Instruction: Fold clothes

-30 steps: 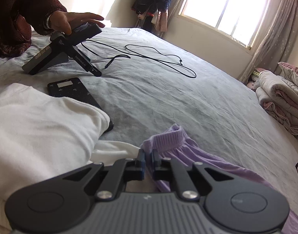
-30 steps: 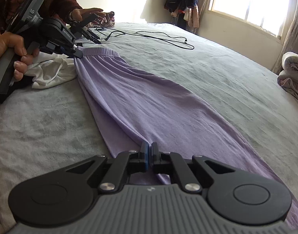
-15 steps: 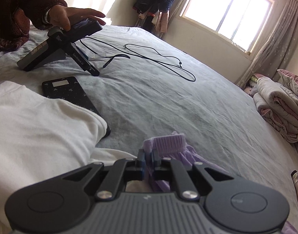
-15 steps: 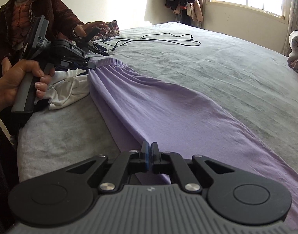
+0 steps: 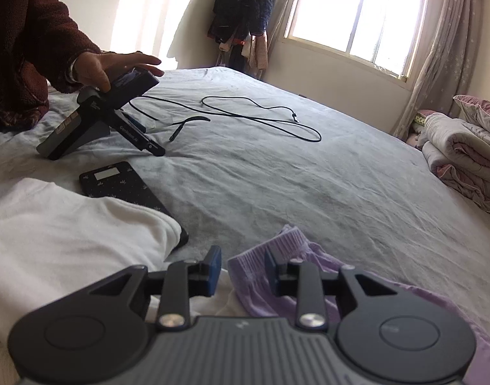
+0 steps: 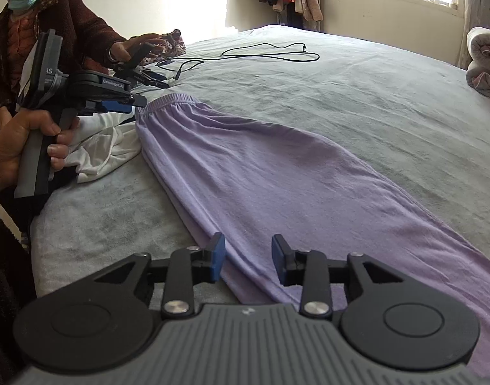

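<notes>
Left gripper [image 5: 242, 271]: fingers apart, holding nothing, at the waistband of the purple trousers [image 6: 277, 179], beside a white garment [image 5: 68, 231]. Trousers lie lengthwise across the grey bed [image 6: 373, 89], waistband far left. Right gripper [image 6: 248, 263]: fingers apart, straddling the near leg edge, unclamped. Risk: a regrip catching one layer only would skew the fold; the left could snag the white garment.

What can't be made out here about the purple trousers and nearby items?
- Purple trousers: leg ends cut off by the right wrist view's edge, behind the right gripper.
- White garment: its shape runs past the left wrist view's edge.
- Dark flat device: label too small to read; corner under the white garment.
</notes>
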`<state>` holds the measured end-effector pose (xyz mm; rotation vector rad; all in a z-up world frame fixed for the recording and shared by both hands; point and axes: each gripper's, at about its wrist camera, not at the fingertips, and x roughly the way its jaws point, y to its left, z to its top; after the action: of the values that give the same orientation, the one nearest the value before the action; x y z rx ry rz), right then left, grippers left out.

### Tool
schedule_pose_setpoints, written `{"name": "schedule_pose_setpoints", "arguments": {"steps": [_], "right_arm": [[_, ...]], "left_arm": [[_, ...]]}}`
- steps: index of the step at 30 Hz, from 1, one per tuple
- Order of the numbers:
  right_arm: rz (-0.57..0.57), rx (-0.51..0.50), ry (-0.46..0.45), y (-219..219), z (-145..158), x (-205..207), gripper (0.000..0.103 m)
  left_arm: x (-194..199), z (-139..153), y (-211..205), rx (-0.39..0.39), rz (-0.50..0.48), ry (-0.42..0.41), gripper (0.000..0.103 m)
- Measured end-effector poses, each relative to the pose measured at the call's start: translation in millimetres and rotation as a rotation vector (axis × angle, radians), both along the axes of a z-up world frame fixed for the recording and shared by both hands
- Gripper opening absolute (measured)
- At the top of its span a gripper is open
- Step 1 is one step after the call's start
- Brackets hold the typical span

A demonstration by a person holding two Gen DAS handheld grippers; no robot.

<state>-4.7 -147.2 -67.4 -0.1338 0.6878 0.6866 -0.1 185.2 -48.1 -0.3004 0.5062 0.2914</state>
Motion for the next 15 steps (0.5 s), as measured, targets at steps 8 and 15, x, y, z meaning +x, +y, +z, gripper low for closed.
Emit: {"name": "schedule_pose_setpoints", "arguments": {"steps": [8,15], "right_arm": [[-0.128,0.004,0.01,-25,2,19,0.039],[-0.23,0.024,0.049,-43,-4,31,0.046]], "left_arm": [[13,14,-27,-0.031,-0.103,0.052,0.035],[46,11,-82,-0.102,-0.221,0.037,0.049]]}}
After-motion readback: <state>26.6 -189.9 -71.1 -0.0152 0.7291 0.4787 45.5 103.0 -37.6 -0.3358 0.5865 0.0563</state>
